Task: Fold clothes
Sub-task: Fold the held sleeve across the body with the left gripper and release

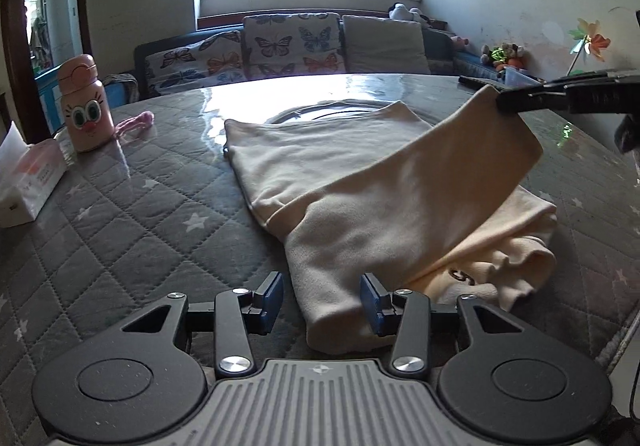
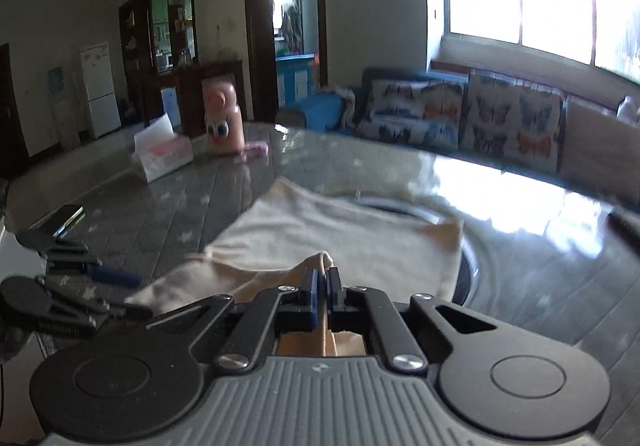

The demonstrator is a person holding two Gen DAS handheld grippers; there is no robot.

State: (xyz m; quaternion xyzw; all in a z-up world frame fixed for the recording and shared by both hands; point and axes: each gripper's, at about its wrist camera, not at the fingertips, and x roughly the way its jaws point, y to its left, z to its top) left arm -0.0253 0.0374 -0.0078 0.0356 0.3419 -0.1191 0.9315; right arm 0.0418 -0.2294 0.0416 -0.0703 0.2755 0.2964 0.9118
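A cream garment (image 1: 344, 182) lies on the grey quilted table (image 1: 132, 226), partly folded, with its near end bunched. My left gripper (image 1: 322, 300) is open, its blue pads either side of the garment's near fold, low over the table. My right gripper (image 2: 323, 284) is shut on a corner of the cream garment (image 2: 320, 230) and holds that flap raised above the rest. In the left wrist view the right gripper (image 1: 516, 100) comes in from the right with the lifted flap hanging from it. In the right wrist view the left gripper (image 2: 108, 278) shows at the lower left.
A pink cartoon bottle (image 1: 84, 104) and a tissue box (image 1: 28, 178) stand at the table's left. A pink strap (image 1: 134, 122) lies beside the bottle. A dark phone (image 2: 66, 220) lies near the table's left edge. A sofa with butterfly cushions (image 1: 288, 42) stands behind the table.
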